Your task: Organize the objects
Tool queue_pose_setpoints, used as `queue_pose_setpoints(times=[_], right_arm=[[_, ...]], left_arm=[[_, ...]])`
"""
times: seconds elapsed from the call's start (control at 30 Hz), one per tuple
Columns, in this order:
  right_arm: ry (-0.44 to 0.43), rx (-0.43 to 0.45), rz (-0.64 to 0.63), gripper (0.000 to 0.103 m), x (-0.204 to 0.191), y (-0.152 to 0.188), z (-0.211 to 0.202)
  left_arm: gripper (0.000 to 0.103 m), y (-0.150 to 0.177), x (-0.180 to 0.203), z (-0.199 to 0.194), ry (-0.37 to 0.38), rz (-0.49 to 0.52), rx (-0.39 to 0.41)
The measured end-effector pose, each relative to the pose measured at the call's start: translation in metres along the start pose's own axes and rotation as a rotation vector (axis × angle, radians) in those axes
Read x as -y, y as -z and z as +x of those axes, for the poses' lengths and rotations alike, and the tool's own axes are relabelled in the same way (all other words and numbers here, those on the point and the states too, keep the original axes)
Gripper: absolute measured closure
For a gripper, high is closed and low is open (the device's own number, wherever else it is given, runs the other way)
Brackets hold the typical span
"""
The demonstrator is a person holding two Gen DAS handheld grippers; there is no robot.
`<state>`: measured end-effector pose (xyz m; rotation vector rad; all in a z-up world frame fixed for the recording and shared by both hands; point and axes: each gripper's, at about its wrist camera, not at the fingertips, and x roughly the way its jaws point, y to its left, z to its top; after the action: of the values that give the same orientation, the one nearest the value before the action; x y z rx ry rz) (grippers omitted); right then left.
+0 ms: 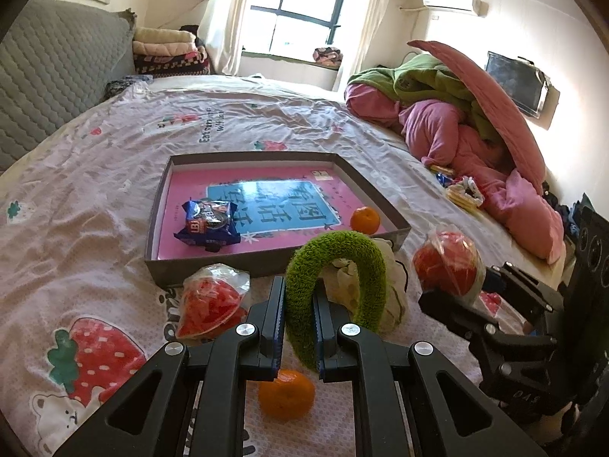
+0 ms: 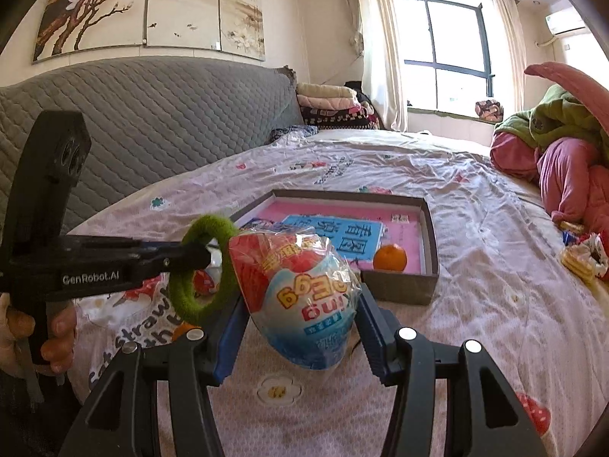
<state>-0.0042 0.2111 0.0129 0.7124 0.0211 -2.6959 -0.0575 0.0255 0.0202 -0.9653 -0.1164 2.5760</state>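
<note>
My left gripper (image 1: pixel 298 304) is shut on a fuzzy green ring (image 1: pixel 338 278), held above the bed in front of the shallow grey box (image 1: pixel 190 266). The ring also shows in the right wrist view (image 2: pixel 205 270). My right gripper (image 2: pixel 300 323) is shut on a wrapped red, white and blue toy egg (image 2: pixel 300 297), also seen at the right of the left wrist view (image 1: pixel 447 262). The box (image 2: pixel 399 285) holds a pink and blue book (image 1: pixel 266 205), a blue snack pack (image 1: pixel 209 221) and an orange (image 1: pixel 364 220).
On the sheet lie a second wrapped red egg (image 1: pixel 209 301), a loose orange (image 1: pixel 286 394) below my left fingers, and a pale crumpled item (image 1: pixel 392 289) behind the ring. Pink and green bedding (image 1: pixel 475 133) is piled right. Snack wrappers (image 1: pixel 462 190) lie near it. A grey headboard (image 2: pixel 152 122) stands left.
</note>
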Motion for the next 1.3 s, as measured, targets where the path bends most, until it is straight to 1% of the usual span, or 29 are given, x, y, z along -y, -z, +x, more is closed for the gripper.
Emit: queue_pose_setpoints(times=[0.2, 0.37, 0.73, 0.87, 1.0, 1.1, 1.23, 1.3], right_arm=[[-0.004, -0.003, 0.012, 0.048, 0.004, 0.003, 0.005], [-0.021, 0.002, 0.018, 0.048, 0.007, -0.002, 0.009], [-0.053, 0.031, -0.013, 0.048, 0.013, -0.026, 0.024], [-0.053, 0.036, -0.030, 0.048, 0.015, -0.032, 0.029], [-0.047, 0.051, -0.040, 0.048, 0.018, -0.040, 0.035], [-0.043, 0.041, -0.037, 0.048, 0.019, -0.038, 0.037], [-0.037, 0.008, -0.021, 0.048, 0.023, -0.032, 0.042], [-0.040, 0.015, -0.013, 0.048, 0.025, -0.034, 0.042]], left_arm=[[0.090, -0.002, -0.008, 0.000, 0.010, -0.019, 0.015], [0.090, -0.004, -0.012, 0.000, 0.012, -0.030, 0.019], [0.090, -0.009, -0.013, 0.013, 0.006, -0.024, 0.008], [0.090, -0.020, -0.013, 0.017, -0.021, -0.004, 0.023], [0.090, -0.032, -0.014, 0.017, -0.030, 0.004, 0.050], [0.090, -0.034, -0.016, 0.017, -0.030, 0.007, 0.063], [0.090, -0.033, -0.019, 0.020, -0.031, 0.004, 0.054], [0.090, -0.035, -0.020, 0.019, -0.027, 0.000, 0.055]])
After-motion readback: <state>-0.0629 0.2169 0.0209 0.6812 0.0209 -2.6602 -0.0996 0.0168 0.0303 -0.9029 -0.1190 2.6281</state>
